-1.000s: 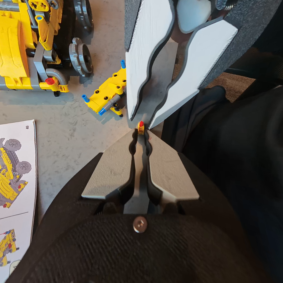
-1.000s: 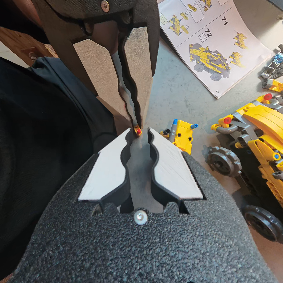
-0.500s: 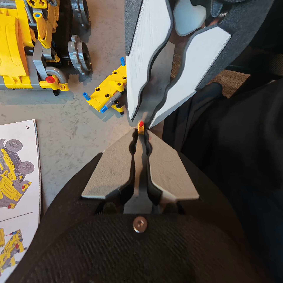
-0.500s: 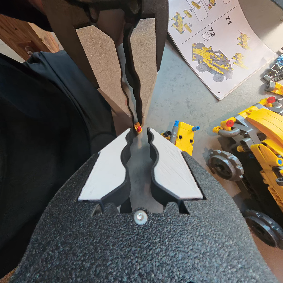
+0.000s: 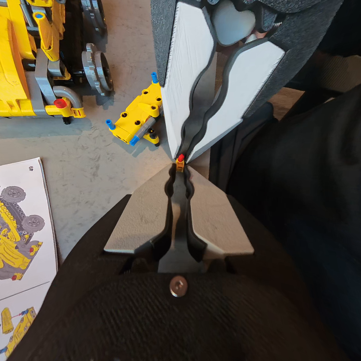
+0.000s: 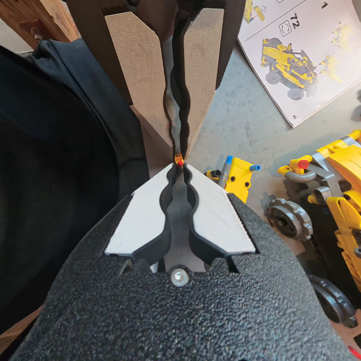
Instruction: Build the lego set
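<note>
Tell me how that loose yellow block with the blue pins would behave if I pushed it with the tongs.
The yellow block looks like rigid plastic, so probably stiff and light. It lies flat on the grey table, so it would likely slide rather than roll. Its blue pins stick out and might catch or pop loose.

Small yellow connector piece (image 5: 180,165) with red pin (image 5: 181,156) in one end, pinched tip-to-tip between left gripper (image 5: 180,169) and right gripper (image 6: 179,166), above grey table edge (image 5: 88,160).
</note>
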The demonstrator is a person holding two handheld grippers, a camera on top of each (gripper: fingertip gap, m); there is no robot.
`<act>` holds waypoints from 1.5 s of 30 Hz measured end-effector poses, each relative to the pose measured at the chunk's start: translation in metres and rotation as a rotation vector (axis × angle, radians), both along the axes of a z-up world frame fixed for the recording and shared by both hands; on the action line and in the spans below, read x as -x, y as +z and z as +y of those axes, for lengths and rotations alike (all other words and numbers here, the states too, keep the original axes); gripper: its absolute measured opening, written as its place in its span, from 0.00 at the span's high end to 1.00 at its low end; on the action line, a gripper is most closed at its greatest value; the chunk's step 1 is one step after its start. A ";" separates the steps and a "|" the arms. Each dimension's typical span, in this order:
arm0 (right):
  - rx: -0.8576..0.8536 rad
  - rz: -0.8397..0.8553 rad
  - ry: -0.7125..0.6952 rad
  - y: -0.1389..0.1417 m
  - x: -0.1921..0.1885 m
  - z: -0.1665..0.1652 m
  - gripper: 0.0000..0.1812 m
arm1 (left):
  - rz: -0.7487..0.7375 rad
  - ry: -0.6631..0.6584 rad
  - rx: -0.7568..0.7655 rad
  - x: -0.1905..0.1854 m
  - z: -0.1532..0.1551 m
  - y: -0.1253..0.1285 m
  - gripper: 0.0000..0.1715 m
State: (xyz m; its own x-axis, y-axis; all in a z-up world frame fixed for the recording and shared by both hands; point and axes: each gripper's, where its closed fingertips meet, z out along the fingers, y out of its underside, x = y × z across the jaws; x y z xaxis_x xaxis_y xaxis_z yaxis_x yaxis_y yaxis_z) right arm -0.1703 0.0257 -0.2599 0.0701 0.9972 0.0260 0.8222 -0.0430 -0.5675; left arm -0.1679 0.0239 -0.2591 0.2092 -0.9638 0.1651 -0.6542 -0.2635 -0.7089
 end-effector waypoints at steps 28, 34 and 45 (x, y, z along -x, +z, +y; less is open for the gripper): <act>0.016 0.153 -0.165 0.005 0.003 0.008 0.91 | -0.131 0.102 0.260 0.009 0.011 0.010 0.98; 0.015 0.143 -0.180 0.001 0.007 0.008 0.94 | -0.101 0.090 0.235 0.009 0.007 0.006 0.97; -0.028 0.144 -0.124 0.002 0.014 -0.001 0.97 | -0.072 0.181 0.087 0.015 -0.003 0.003 0.98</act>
State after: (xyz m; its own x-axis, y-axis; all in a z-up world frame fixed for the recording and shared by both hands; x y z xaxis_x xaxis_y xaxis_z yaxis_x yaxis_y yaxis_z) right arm -0.1845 0.0250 -0.2580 0.1970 0.9798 0.0341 0.7217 -0.1214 -0.6815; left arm -0.1830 0.0205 -0.2565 0.3625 -0.8929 0.2670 -0.5394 -0.4346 -0.7212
